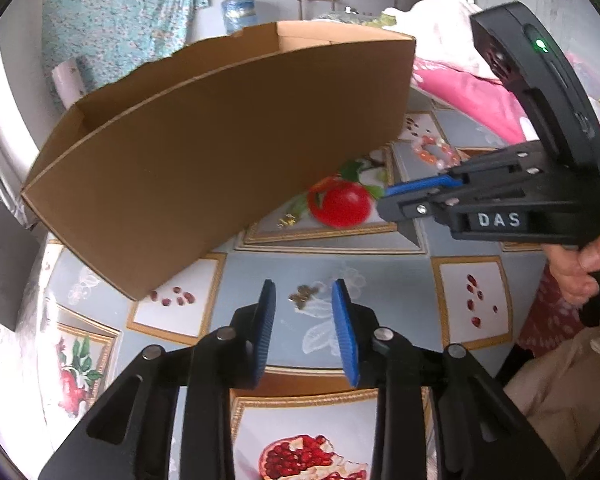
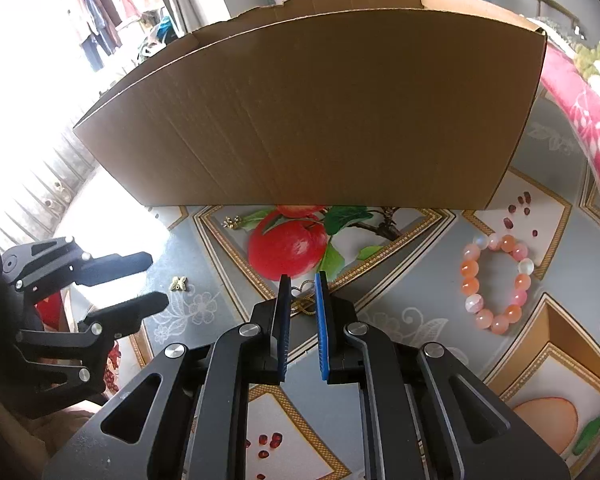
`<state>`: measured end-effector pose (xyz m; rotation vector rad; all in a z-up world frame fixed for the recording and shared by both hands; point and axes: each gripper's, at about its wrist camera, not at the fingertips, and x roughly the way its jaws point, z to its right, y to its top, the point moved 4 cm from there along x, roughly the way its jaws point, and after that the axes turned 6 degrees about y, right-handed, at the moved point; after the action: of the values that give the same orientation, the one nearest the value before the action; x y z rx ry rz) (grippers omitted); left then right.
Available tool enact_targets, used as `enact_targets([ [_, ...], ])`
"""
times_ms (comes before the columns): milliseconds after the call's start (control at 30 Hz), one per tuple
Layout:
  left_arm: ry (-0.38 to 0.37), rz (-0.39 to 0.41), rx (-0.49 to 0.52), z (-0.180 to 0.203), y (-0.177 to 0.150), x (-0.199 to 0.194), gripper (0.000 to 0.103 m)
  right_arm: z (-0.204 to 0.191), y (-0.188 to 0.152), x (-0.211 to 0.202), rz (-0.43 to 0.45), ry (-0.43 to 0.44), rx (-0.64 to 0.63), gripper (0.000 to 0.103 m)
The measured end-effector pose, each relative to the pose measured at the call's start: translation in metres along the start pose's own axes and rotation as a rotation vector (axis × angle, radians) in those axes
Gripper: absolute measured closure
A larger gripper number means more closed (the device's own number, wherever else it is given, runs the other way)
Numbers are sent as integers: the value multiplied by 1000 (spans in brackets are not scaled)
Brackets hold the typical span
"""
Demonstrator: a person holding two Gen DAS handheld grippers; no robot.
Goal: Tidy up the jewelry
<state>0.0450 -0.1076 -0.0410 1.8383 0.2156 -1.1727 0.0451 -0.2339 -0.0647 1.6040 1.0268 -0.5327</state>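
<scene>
Between the parted pads of the left gripper (image 1: 304,294) lies a small gold charm (image 1: 303,295), unclamped; right gripper (image 2: 303,282) narrowly apart over a thin gold piece (image 2: 305,300); beaded bracelet (image 2: 496,282) loose; cardboard box (image 2: 320,112) close behind, likely destination.

You're clearly in somebody's home here, looks like a bedroom or living room. The table (image 2: 428,240) has a fruit-print oilcloth (image 2: 288,248), there's a pink blanket (image 1: 468,92) heaped behind it, floral fabric (image 1: 120,20) on the wall, and clothes (image 2: 100,12) hanging by the window.
</scene>
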Motion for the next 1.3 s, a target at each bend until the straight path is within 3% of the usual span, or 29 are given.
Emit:
enact_targets([
  [200, -38, -59, -4, 3, -4, 10, 78, 1, 0, -2, 5, 8, 6, 93],
  [633, -118, -49, -98, -8, 3, 18, 79, 4, 1, -7, 11, 14, 13, 93],
  [1300, -45, -33, -58, -9, 4, 18, 91, 4, 1, -7, 11, 14, 2, 93],
])
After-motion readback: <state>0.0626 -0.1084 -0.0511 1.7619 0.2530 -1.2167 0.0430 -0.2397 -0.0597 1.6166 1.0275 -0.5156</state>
